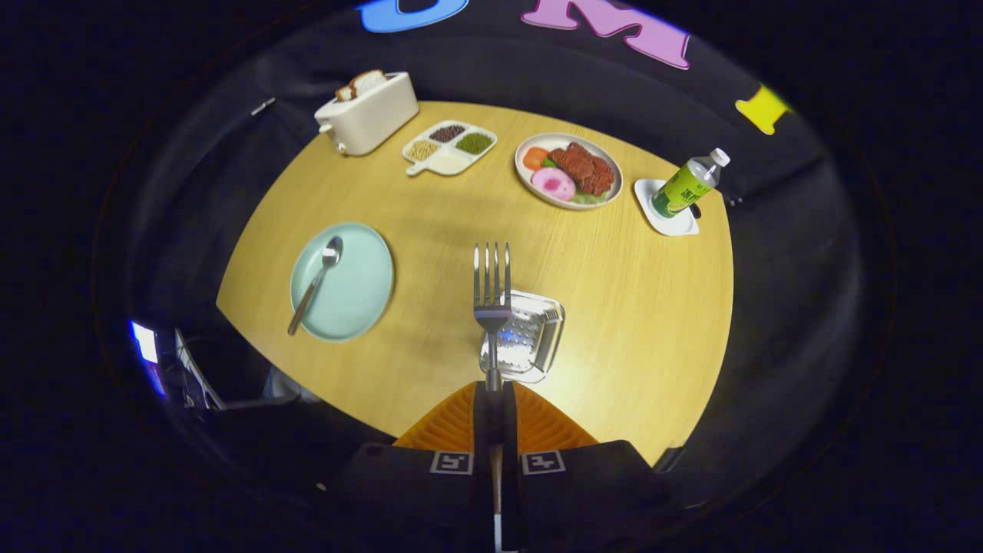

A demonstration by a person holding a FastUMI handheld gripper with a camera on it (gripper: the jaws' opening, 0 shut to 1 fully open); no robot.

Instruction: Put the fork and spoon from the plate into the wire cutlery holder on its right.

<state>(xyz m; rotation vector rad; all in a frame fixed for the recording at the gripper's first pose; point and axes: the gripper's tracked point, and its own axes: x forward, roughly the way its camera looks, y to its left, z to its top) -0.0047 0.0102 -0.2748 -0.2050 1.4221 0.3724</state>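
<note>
The hand-held gripper (492, 399) is clamping the fork (491, 296) by its handle, tines pointing straight ahead, directly above the wire cutlery holder (530, 338), while the spoon (316, 283) is lying on the plate (349, 296) to the left

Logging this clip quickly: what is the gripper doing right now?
Gripper: fingers shut on the fork, tines pointing forward, above the wire cutlery holder.

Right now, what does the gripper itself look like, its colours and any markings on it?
The gripper has two orange fingers with fine ribbed faces, fanning out from a narrow middle seam. Behind them sits a black body, and each side carries a small square black-and-white marker. No cables or sleeve can be seen.
</note>
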